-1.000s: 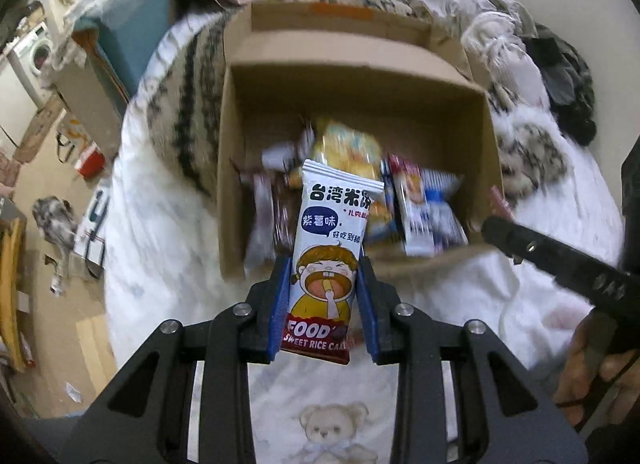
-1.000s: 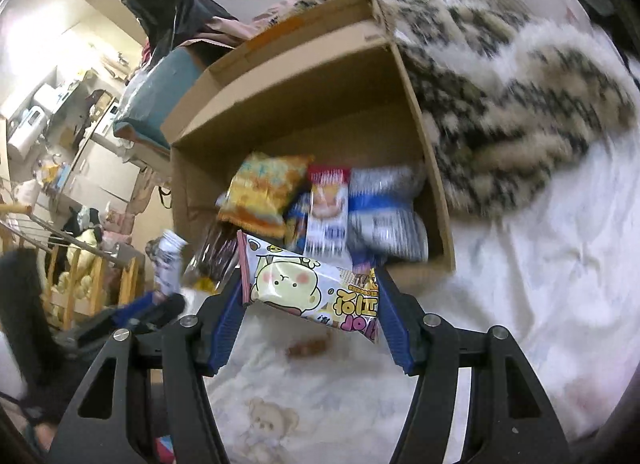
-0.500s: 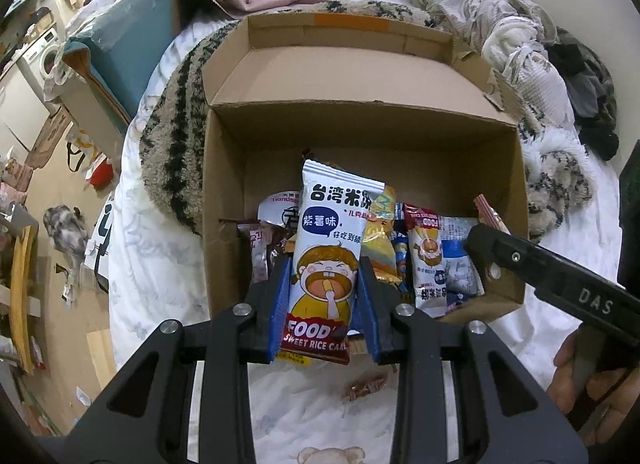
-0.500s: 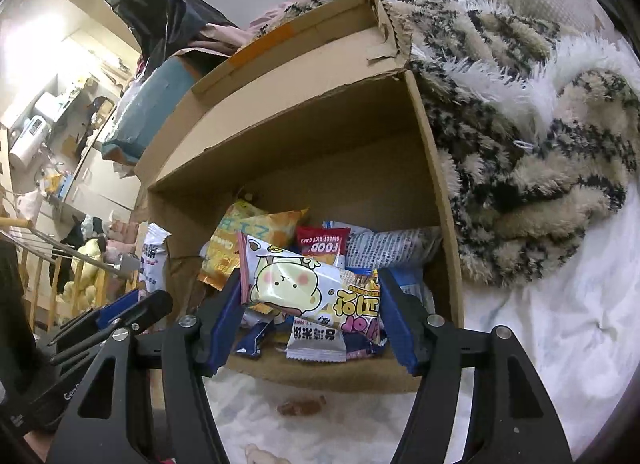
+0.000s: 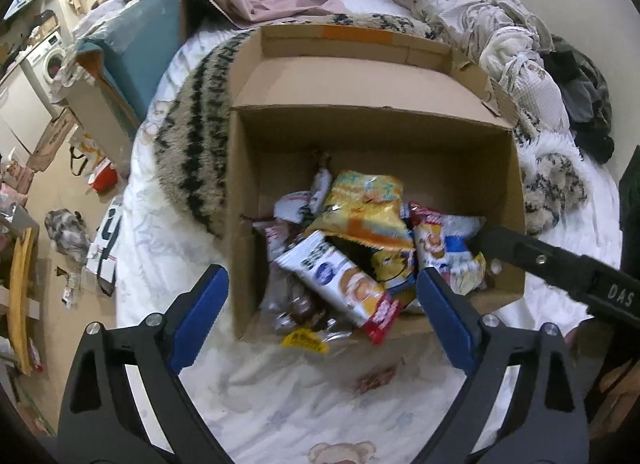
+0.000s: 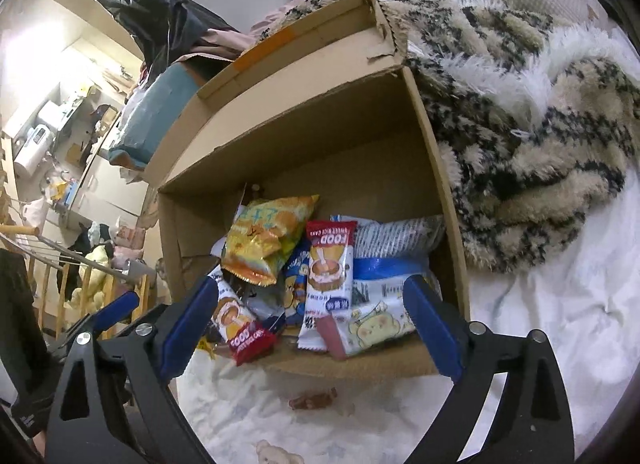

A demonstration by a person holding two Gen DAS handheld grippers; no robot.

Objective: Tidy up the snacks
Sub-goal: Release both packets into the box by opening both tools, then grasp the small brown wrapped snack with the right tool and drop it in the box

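Note:
An open cardboard box (image 5: 516,200) (image 6: 448,200) on the bed holds several snack packets. My left gripper (image 5: 320,300) is open and empty just before the box's near wall. The white and red rice cake packet (image 5: 340,280) (image 6: 236,324) lies on the pile, its red end over the near wall. My right gripper (image 6: 312,312) is open and empty at the box's near edge. The yellow cartoon packet (image 6: 376,328) lies in the box's near right corner. A yellow chip bag (image 5: 368,208) (image 6: 268,236) tops the pile.
A small brown wrapped candy (image 5: 376,376) (image 6: 312,400) lies on the white bear-print sheet (image 5: 280,396) in front of the box. A striped fuzzy blanket (image 6: 520,136) lies right of the box, bedding behind it. The floor (image 5: 60,200) drops off to the left.
Both grippers have opened. The rice cake packet has dropped from my left gripper into the box, and the yellow cartoon packet has dropped from my right gripper into it.

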